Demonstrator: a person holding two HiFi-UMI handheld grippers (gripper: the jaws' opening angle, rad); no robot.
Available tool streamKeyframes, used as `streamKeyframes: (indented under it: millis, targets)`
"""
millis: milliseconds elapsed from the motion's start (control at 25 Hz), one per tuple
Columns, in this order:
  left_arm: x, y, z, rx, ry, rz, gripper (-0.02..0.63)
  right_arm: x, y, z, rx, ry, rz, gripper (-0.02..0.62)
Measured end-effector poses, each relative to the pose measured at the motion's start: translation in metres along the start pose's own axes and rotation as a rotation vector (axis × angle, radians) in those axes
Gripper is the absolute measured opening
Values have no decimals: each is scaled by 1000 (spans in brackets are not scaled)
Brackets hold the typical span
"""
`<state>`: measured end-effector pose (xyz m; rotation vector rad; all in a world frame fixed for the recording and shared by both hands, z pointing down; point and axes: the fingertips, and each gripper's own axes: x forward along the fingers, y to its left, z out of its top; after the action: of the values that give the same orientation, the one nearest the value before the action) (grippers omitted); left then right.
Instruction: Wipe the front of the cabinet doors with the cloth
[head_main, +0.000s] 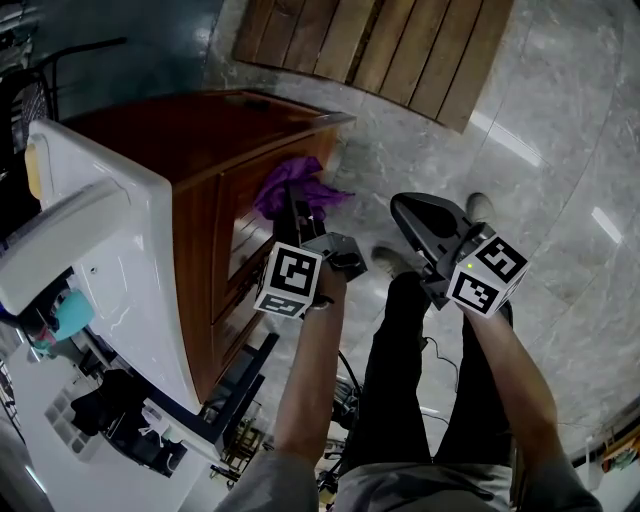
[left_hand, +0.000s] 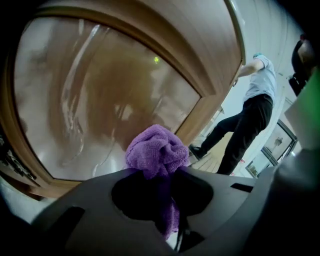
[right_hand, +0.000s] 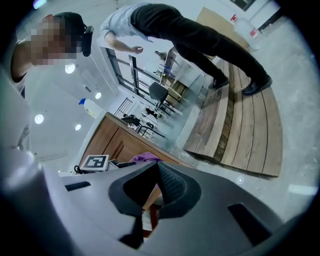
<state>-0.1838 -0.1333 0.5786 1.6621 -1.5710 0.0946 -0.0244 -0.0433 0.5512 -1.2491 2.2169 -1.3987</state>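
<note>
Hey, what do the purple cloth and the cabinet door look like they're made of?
Purple cloth: probably microfibre or terry, matte; a fuzzy, looped nap shows. Cabinet door: brown wood or wood veneer with a glossy lacquered finish; streaky reflections cross its panel. Solid wood can't be confirmed.

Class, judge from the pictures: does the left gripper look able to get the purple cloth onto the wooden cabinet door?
Probably yes. The left gripper, shut on the purple cloth, points at the wooden cabinet door, whose panel lies close ahead with nothing between them.

slatted wooden platform (head_main: 380, 45) on grey marble floor (head_main: 560, 150)
</note>
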Motion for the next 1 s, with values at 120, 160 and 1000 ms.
streamKeyframes:
  millis: [120, 160, 1000]
  targets:
    - [3, -5, 0, -3, -1, -4, 67, -3, -1, 1, 2, -4, -3, 11]
    - [3, -5, 0, -4, -2, -3, 67, -3, -2, 1, 3, -5, -4, 11]
    - [-12, -62, -6, 45, 12, -173, 67, -13, 6, 1, 2, -14, 5, 11]
